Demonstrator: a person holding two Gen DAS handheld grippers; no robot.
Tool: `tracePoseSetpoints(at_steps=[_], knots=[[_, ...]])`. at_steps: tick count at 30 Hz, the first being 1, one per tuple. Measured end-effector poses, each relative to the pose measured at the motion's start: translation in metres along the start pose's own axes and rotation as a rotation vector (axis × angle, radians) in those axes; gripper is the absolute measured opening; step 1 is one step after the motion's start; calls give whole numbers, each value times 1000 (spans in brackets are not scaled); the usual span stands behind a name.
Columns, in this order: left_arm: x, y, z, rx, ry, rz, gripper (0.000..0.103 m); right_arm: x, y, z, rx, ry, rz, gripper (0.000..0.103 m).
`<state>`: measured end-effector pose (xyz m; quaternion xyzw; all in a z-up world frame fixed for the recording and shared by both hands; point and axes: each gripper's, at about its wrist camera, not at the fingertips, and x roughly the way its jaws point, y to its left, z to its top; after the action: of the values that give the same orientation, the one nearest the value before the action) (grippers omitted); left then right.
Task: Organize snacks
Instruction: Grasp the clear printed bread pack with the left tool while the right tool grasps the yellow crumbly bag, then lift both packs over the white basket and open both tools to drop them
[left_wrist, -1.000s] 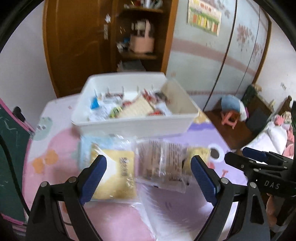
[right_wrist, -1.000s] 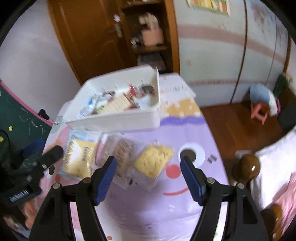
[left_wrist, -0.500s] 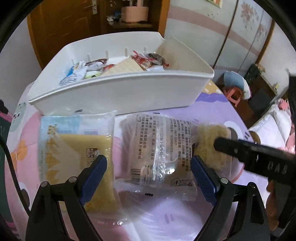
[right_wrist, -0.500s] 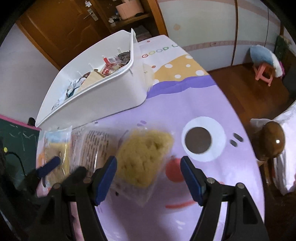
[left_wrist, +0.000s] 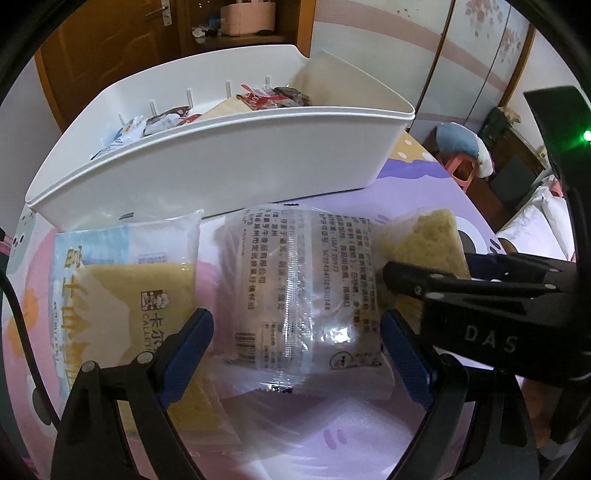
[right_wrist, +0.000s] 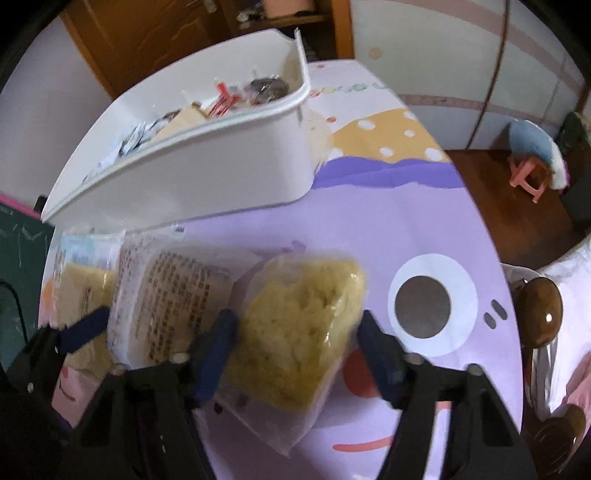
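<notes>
Straddling the yellow cake packet (right_wrist: 299, 325), the right gripper (right_wrist: 295, 354) is closing, pads not yet pressing; packet lies near the white bin (right_wrist: 207, 173), long axis running near-to-far; left gripper (left_wrist: 295, 354) stands apart around the clear printed packet (left_wrist: 299, 284).

A round table (right_wrist: 424, 221) with a pastel cartoon cover carries a white bin (left_wrist: 229, 162) beyond the tongs and three snack packets (left_wrist: 303, 288) just beneath them

Both your wrist cameras look steeply down, close over the table (left_wrist: 413, 192), sharing the white bin (right_wrist: 207, 173).
</notes>
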<state>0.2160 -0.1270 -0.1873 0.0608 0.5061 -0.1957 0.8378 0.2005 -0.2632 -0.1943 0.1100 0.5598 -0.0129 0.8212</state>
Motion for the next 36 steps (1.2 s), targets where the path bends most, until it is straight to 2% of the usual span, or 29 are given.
tracePoseSetpoints(at_steps=[4, 8, 13, 15, 19, 21, 25, 27, 32, 36], knots=[[-3, -2, -1, 7, -5, -14, 91, -8, -15, -8, 5, -8, -24, 57], [2, -4, 0, 3, 7, -19, 91, -15, -33, -23, 47, -9, 19, 57], [14, -3, 4, -47, 27, -15, 88, -20, -37, -33, 42, -15, 24, 56], [16, -1, 6, -64, 27, -12, 78, -20, -38, -33, 37, -13, 25, 56], [14, -3, 8, -62, 25, -6, 74, -23, -32, -34, 31, 2, 29, 56], [7, -3, 5, -75, 18, -20, 69, -24, -32, -38, 29, 6, 35, 55], [-13, -1, -3, -109, 8, -58, 69, -34, -25, -51, 25, 8, 56, 52], [-30, 0, -9, -113, -12, -71, 69, -40, -23, -55, 16, 8, 62, 44], [-78, 1, -25, -106, -89, -89, 69, -50, -9, -68, -15, 15, 73, 40], [-118, 17, -36, -124, -160, -75, 69, -60, -1, -72, -22, 4, 104, 40]])
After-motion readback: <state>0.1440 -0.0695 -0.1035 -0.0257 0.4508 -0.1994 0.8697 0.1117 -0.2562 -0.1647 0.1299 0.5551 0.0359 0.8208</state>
